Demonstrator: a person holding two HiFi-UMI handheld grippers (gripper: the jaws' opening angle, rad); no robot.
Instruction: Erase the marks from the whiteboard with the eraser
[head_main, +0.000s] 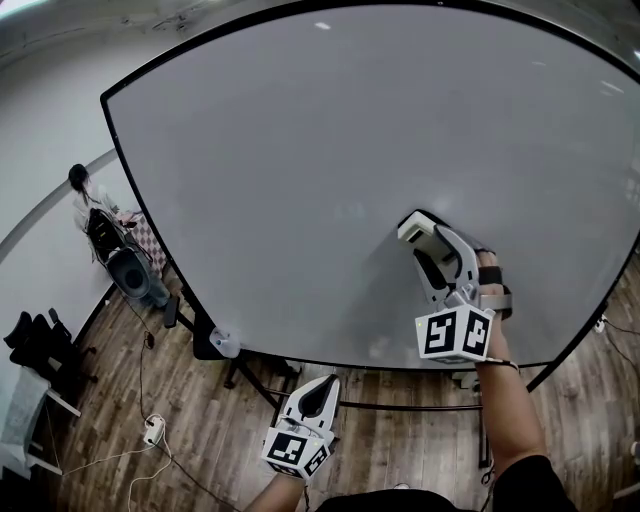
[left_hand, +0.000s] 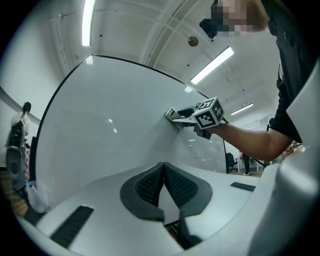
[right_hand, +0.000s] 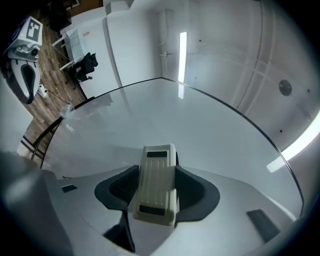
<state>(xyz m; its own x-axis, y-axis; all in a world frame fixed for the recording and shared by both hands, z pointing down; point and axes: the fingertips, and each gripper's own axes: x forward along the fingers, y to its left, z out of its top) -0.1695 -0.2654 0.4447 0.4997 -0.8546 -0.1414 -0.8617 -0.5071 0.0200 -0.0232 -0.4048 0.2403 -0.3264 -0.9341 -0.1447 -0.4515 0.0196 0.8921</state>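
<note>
Whiteboard (head_main: 330, 170): large, black-framed, upright on a stand, its face plain pale grey.

Eraser (right_hand: 156, 185): cream block with ribbed back and two dark insets. It is gripped lengthwise between the dark pads of the right tool (head_main: 422, 236), and its far end points at the board.

Right tool: jaws clamped on the eraser's sides. It is raised to the lower right part of the board, and in the left gripper view its tip appears to touch the surface.

Left tool (left_hand: 163, 172): jaws brought together with the pad tips meeting and nothing between them. It is held low, below the board's bottom edge and well apart from the right tool.

Floor (head_main: 400, 450): dark wood planks, with a white power strip (head_main: 152, 430) and cable at lower left.

Person (head_main: 85, 195): seated far left, beside the board's edge.

Ceiling light (left_hand: 212, 65): long strip, lit.
</note>
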